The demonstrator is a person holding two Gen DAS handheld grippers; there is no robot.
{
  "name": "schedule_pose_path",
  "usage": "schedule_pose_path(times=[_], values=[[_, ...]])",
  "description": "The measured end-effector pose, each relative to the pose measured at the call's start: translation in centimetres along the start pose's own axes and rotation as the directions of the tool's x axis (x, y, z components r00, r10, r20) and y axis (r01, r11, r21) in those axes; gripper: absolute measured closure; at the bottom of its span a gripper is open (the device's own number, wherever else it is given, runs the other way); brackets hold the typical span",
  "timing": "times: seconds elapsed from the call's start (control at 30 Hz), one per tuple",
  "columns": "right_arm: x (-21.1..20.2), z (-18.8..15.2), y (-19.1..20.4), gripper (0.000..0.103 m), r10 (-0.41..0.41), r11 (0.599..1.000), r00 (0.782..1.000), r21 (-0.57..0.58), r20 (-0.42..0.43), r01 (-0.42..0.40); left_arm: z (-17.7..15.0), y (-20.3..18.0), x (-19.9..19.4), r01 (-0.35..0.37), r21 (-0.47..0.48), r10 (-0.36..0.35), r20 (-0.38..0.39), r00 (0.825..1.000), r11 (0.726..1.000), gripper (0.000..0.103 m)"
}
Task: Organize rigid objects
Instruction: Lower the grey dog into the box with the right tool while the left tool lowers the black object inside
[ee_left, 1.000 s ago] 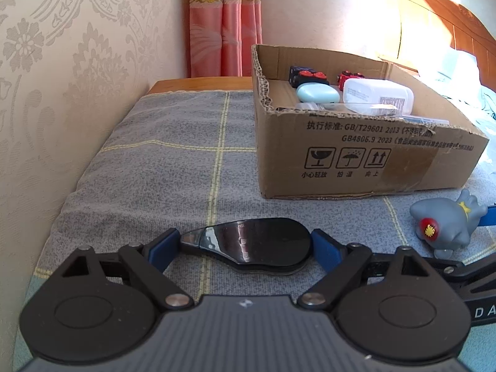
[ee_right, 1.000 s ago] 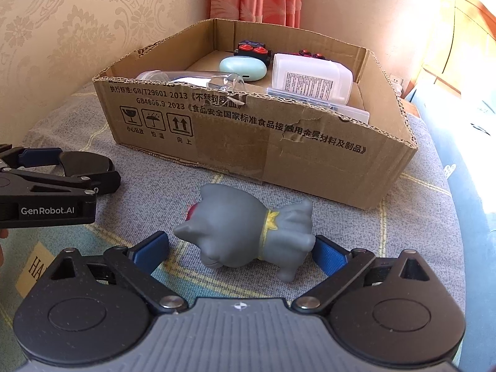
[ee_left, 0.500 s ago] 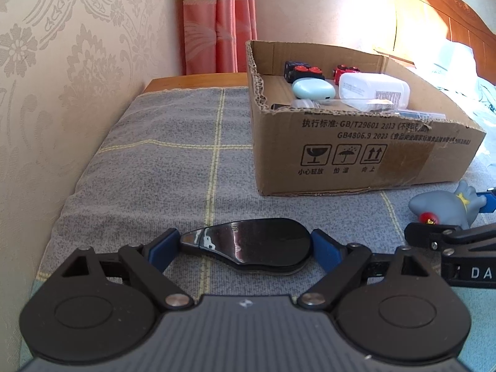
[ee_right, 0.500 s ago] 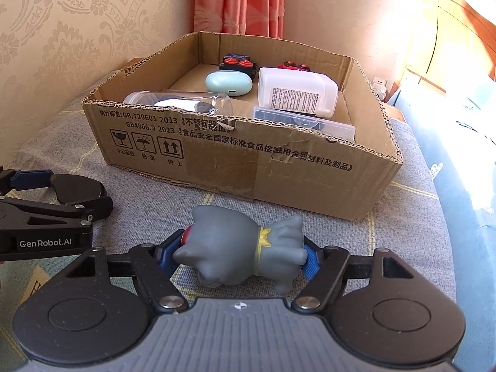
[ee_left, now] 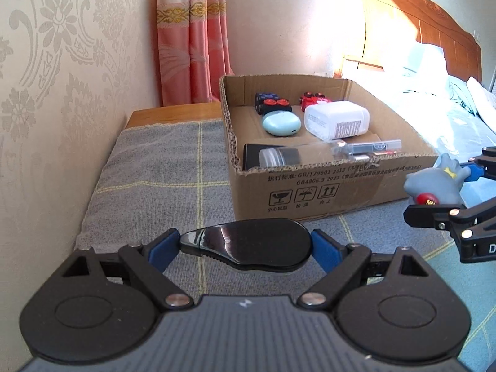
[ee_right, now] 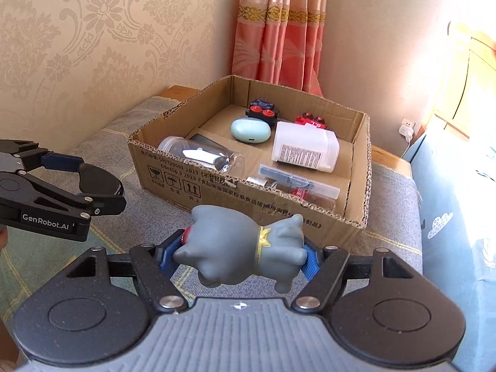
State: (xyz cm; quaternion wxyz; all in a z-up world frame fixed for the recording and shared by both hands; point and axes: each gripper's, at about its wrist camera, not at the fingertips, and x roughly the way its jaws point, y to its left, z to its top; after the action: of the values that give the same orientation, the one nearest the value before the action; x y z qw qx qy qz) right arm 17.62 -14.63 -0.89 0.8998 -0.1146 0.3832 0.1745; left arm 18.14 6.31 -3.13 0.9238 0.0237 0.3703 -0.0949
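Note:
My left gripper (ee_left: 245, 246) is shut on a glossy black teardrop-shaped case (ee_left: 248, 245) and holds it above the grey checked cloth, in front of the cardboard box (ee_left: 325, 186). It also shows in the right wrist view (ee_right: 96, 186). My right gripper (ee_right: 238, 254) is shut on a grey rubber cat toy (ee_right: 241, 248) with a yellow collar, lifted in front of the box (ee_right: 248, 198). The toy also shows at the right edge of the left wrist view (ee_left: 434, 183).
The box holds a mint case (ee_right: 250, 129), a white bottle (ee_right: 305, 147), a clear jar (ee_right: 201, 155), a clear flat case (ee_right: 297, 183) and red and black toy cars (ee_right: 262, 111). A wallpapered wall (ee_left: 46, 93) is left, a curtain (ee_right: 279, 31) behind, a bed (ee_left: 458, 114) right.
Both grippers have risen with their loads, so the box's inside now shows. The right gripper closed on the cat toy and lifted it off the cloth.

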Motion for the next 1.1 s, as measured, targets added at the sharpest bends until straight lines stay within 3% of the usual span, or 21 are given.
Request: schedule_pose_path(times=[0.3, 0.5, 0.63, 0.73, 0.9, 0.93, 1.03, 1.1], values=[[-0.7, 2.0, -2.7, 0.026, -0.021, 1.000, 0.997, 0.015, 0.072, 0.020, 7.3, -2.2, 0.1, 0.082, 0.082, -0.089, 0.087, 0.992, 0.993, 0.013], [0.4, 2.5, -4.1, 0.026, -0.027, 0.999, 0.998, 0.047, 0.061, 0.025, 10.8, -3.7, 4.7, 0.033, 0.125, -0.045, 0.095, 0.994, 0.992, 0.013], [1.8, 3.5, -4.9, 0.026, -0.041, 0.997, 0.998, 0.069, 0.042, 0.038, 10.9, -3.5, 5.6, -0.021, 0.109, 0.008, 0.117, 0.993, 0.994, 0.011], [2.7, 4.4, -5.6, 0.026, -0.042, 0.996, 0.998, 0.083, 0.040, 0.039, 10.0, -2.7, 4.1, -0.046, 0.096, 0.030, 0.158, 0.987, 0.994, 0.002], [4.2, 6.5, -5.9, 0.025, -0.064, 0.994, 0.997, 0.092, 0.044, 0.059, 8.4, -1.9, 1.0, -0.075, 0.076, 0.059, 0.186, 0.981, 0.994, 0.001], [4.5, 6.9, -6.0, 0.023, -0.065, 0.993, 0.997, 0.103, 0.047, 0.060, 8.1, -1.8, 0.6, -0.085, 0.072, 0.070, 0.187, 0.980, 0.994, 0.001], [4.8, 7.8, -5.9, 0.000, -0.074, 0.991, 0.995, 0.116, 0.065, 0.066, 7.2, -2.1, -0.6, -0.122, 0.078, 0.106, 0.186, 0.977, 0.989, 0.001], [4.3, 8.1, -5.7, 0.000, -0.084, 0.990, 0.994, 0.120, 0.063, 0.076, 6.5, -2.6, -1.2, -0.152, 0.091, 0.133, 0.192, 0.972, 0.984, 0.001]])
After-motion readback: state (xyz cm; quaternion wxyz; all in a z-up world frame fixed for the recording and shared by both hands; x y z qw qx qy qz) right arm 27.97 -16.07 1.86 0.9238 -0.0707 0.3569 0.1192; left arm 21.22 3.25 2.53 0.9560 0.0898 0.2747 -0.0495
